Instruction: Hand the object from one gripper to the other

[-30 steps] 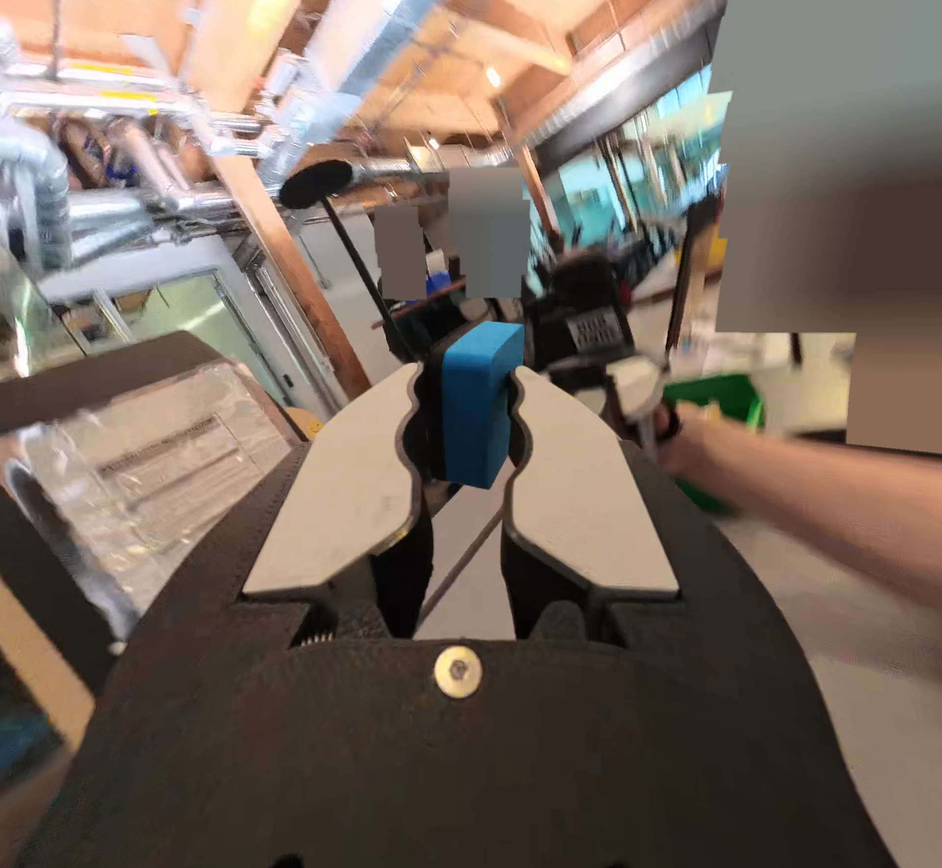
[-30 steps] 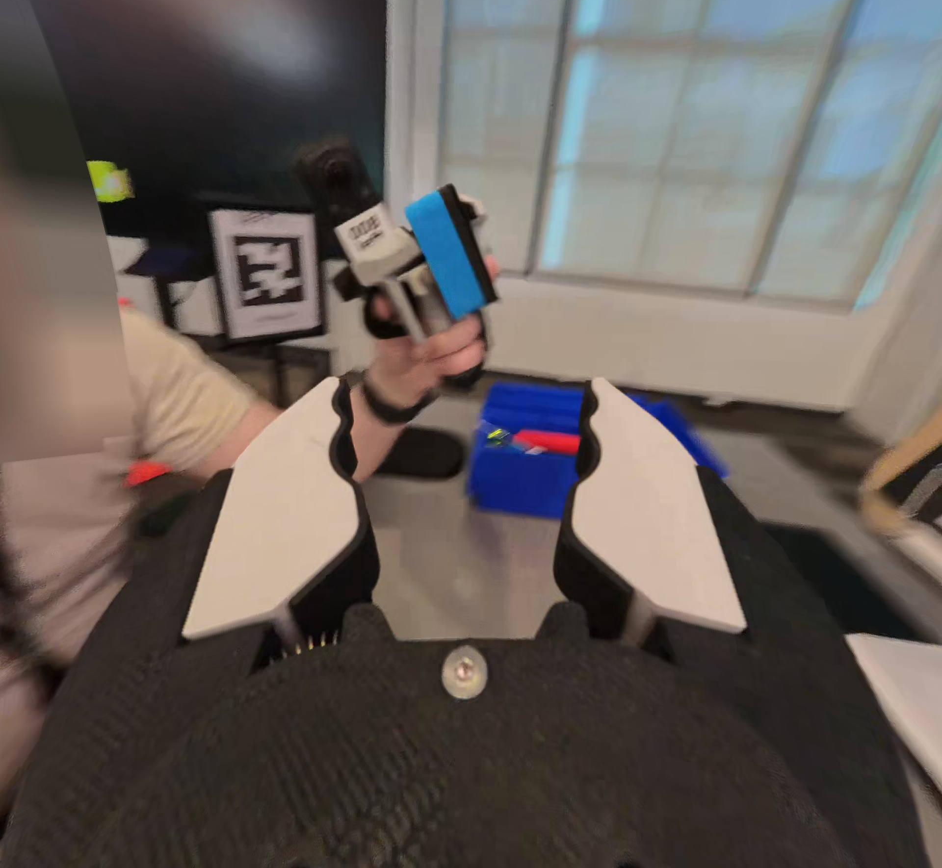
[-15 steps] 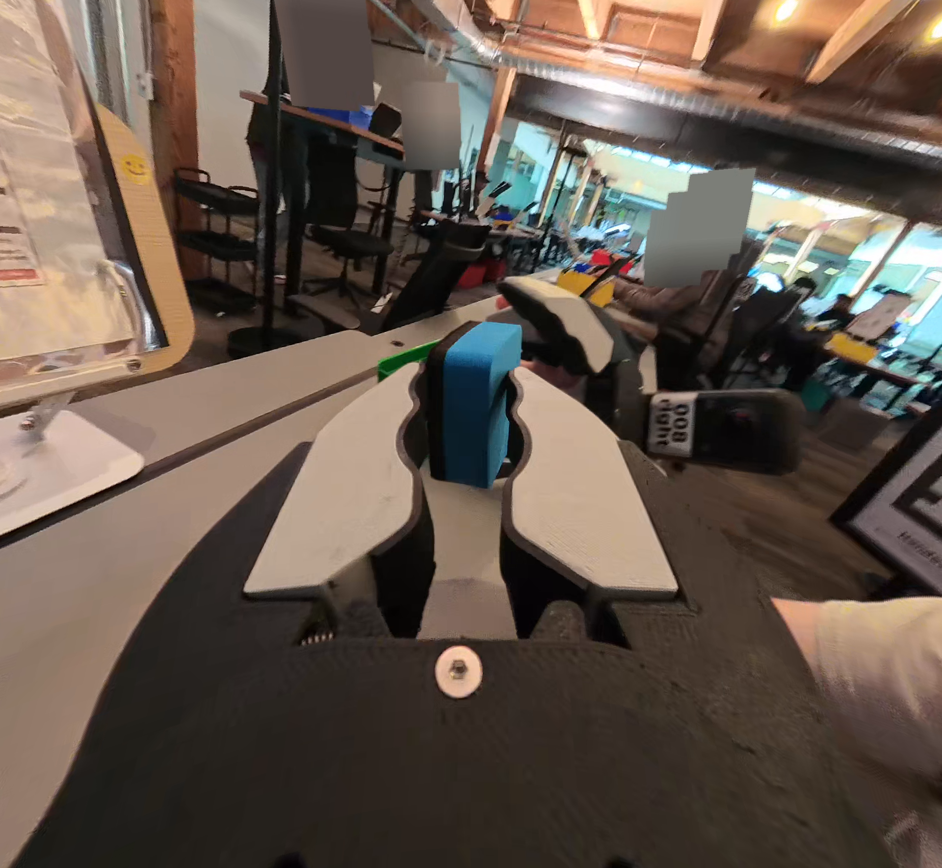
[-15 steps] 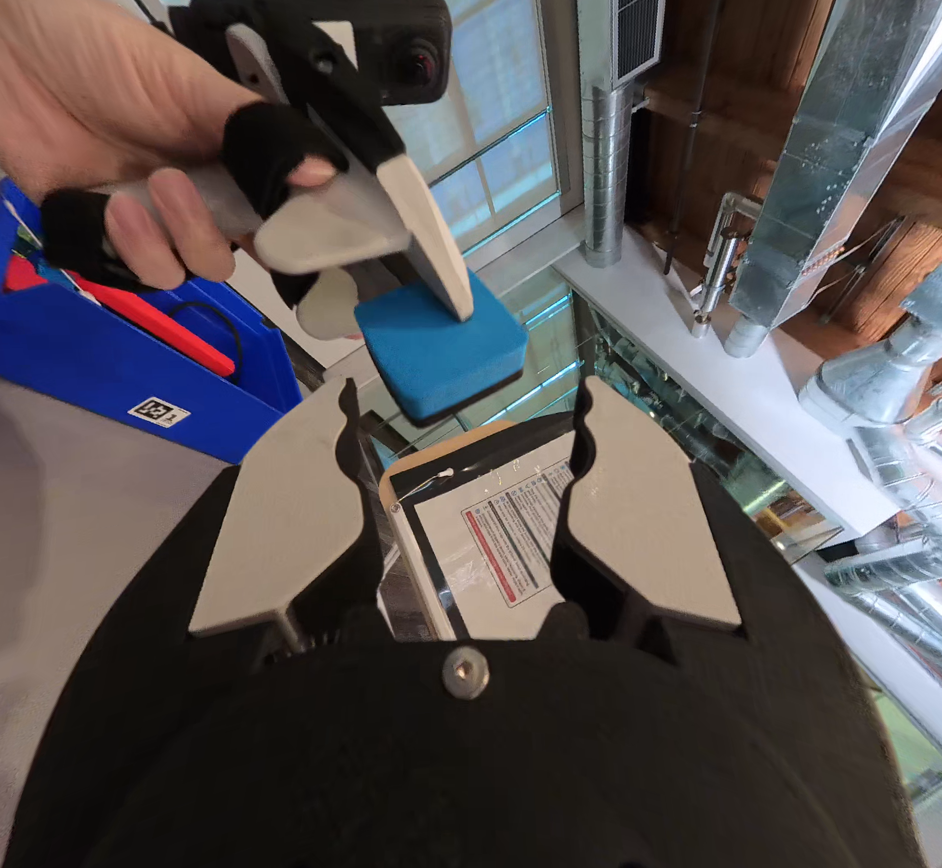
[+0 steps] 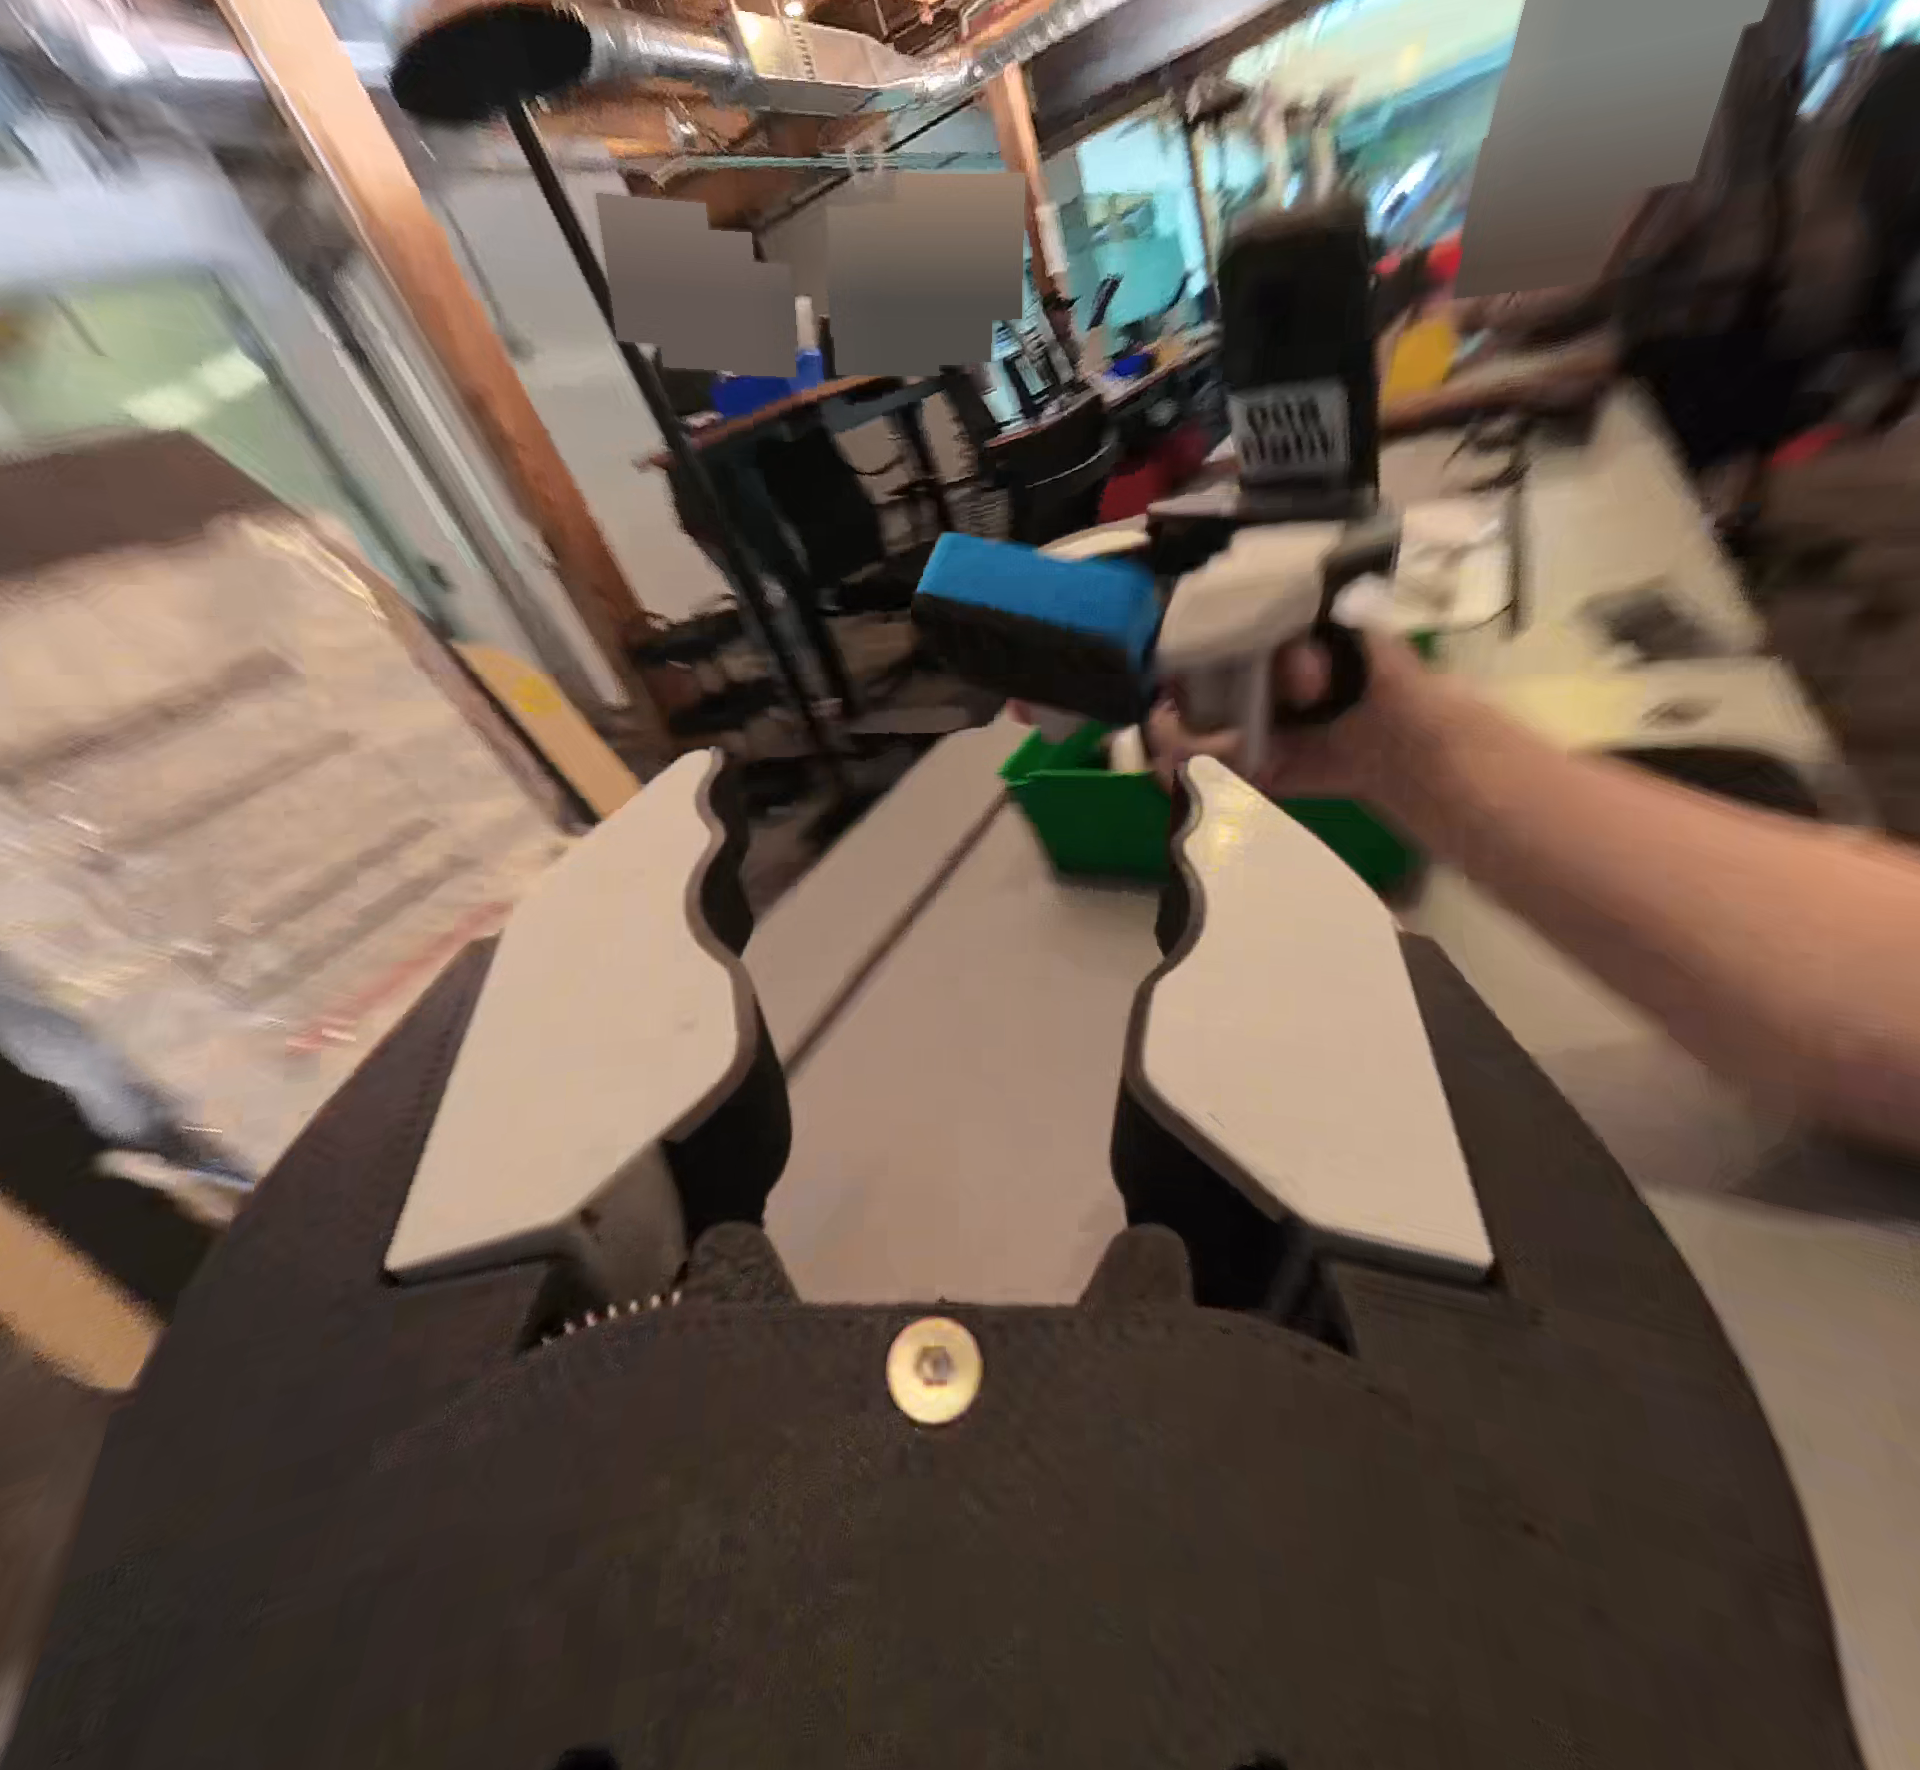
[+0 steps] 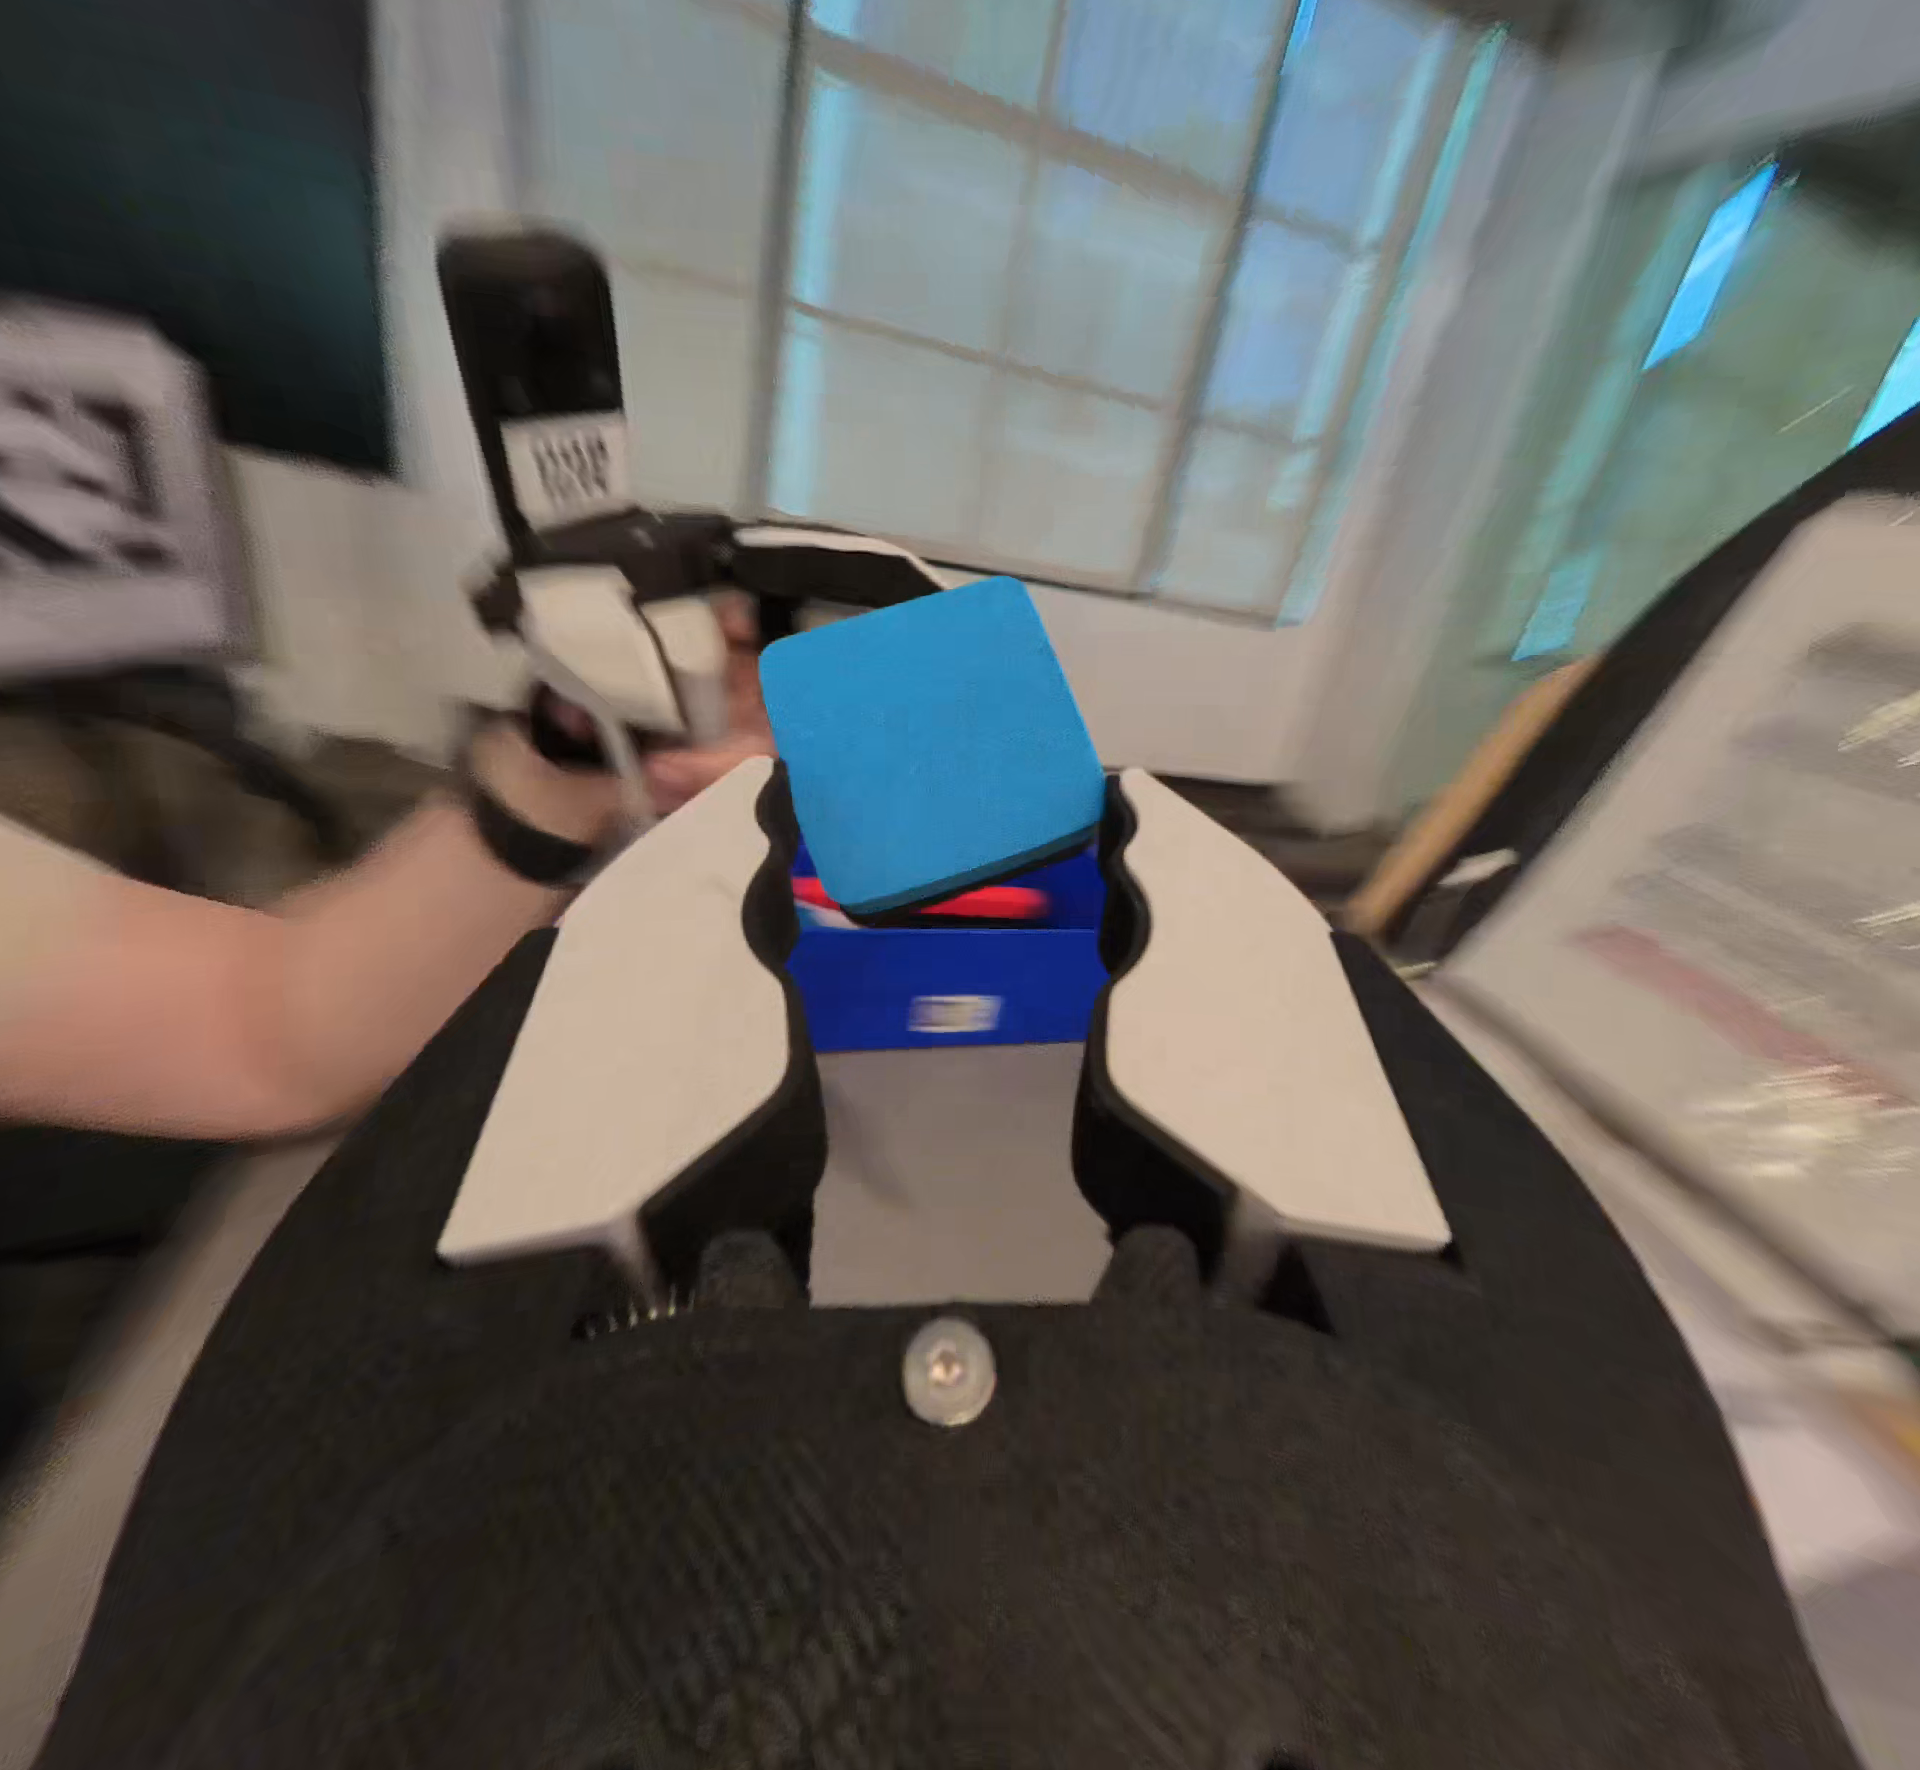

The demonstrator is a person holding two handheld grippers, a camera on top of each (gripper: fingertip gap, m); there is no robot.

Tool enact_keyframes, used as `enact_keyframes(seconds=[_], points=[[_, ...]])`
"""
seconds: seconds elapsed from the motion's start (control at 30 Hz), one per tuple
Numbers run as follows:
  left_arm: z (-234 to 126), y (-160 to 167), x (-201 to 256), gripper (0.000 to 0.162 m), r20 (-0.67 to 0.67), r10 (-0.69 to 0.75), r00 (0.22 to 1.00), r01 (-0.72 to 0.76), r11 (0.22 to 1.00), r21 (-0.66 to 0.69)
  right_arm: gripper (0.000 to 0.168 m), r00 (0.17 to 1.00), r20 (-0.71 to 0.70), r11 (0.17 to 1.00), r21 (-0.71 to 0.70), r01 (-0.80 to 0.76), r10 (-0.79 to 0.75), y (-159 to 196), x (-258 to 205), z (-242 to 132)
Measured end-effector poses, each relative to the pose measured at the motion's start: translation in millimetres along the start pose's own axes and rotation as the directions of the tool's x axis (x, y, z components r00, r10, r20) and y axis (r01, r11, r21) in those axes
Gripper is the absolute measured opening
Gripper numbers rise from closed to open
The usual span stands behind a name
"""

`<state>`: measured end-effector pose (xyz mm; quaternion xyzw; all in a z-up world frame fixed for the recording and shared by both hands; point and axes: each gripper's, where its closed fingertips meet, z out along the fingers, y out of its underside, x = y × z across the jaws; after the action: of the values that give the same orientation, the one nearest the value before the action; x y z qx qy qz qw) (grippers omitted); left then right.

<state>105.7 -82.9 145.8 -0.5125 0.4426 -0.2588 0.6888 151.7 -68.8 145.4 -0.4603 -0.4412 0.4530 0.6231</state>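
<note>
The right gripper (image 6: 943, 806) held the blue foam block (image 6: 930, 749) clamped between the tips of its jaws, the block tilted with its blue face toward the camera and a black layer along its lower edge. The left gripper (image 5: 948, 780) had its jaws wide apart and empty, the block ahead of them and to their right. A blue bin (image 6: 940, 982) lay on the table (image 6: 951, 1170) beyond the right jaws, a green bin (image 5: 1101, 811) beyond the left jaws.

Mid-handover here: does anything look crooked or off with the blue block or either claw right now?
The blue foam block sits askew in the right claw, rotated so a corner points down between the fingertips, pinched only at its lower edges. The left claw is open and empty, clear of the block. Nothing looks dropped or damaged.
</note>
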Motion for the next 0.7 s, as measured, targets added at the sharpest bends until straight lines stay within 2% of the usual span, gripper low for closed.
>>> enact_keyframes(seconds=[0.03,0.1,0.17,0.23,0.43,0.5,0.57,0.63,0.7], points=[[0,3,2,0.077,0.035,0.136,0.99,-0.135,0.99,-0.028,0.057,0.979,0.099,0.984,-0.019,-0.177,0.178,0,-6,-3],[4,11,13,0.078,0.061,0.355,0.933,-0.349,0.932,-0.093,0.056,0.868,0.215,0.893,-0.155,-0.422,0.448,9,-15,-10],[13,23,28,0.074,0.022,0.454,0.891,-0.447,0.883,-0.143,0.057,0.774,0.253,0.81,-0.269,-0.52,0.581,24,-23,-16],[23,32,38,0.069,-0.002,0.489,0.873,-0.482,0.86,-0.17,0.057,0.72,0.241,0.748,-0.366,-0.554,0.651,42,-26,-20],[38,72,65,0.053,-0.16,0.616,0.771,-0.637,0.739,-0.222,0.058,0.73,0.165,0.654,-0.602,-0.458,0.663,93,-42,-28],[39,83,72,0.025,-0.212,0.629,0.748,-0.663,0.714,-0.225,0.058,0.743,0.141,0.659,-0.589,-0.468,0.654,94,-36,-26],[44,85,64,0.023,-0.169,0.658,0.734,-0.678,0.689,-0.258,0.058,0.781,0.12,0.695,-0.551,-0.462,0.614,92,-26,-25],[48,71,44,0.023,-0.025,0.687,0.727,-0.664,0.692,-0.282,0.061,0.823,0.096,0.757,-0.461,-0.462,0.56,80,-12,-22],[44,48,22,0.023,0.159,0.712,0.684,-0.663,0.698,-0.27,0.073,0.868,0.014,0.823,-0.326,-0.466,0.497,63,11,-19]])
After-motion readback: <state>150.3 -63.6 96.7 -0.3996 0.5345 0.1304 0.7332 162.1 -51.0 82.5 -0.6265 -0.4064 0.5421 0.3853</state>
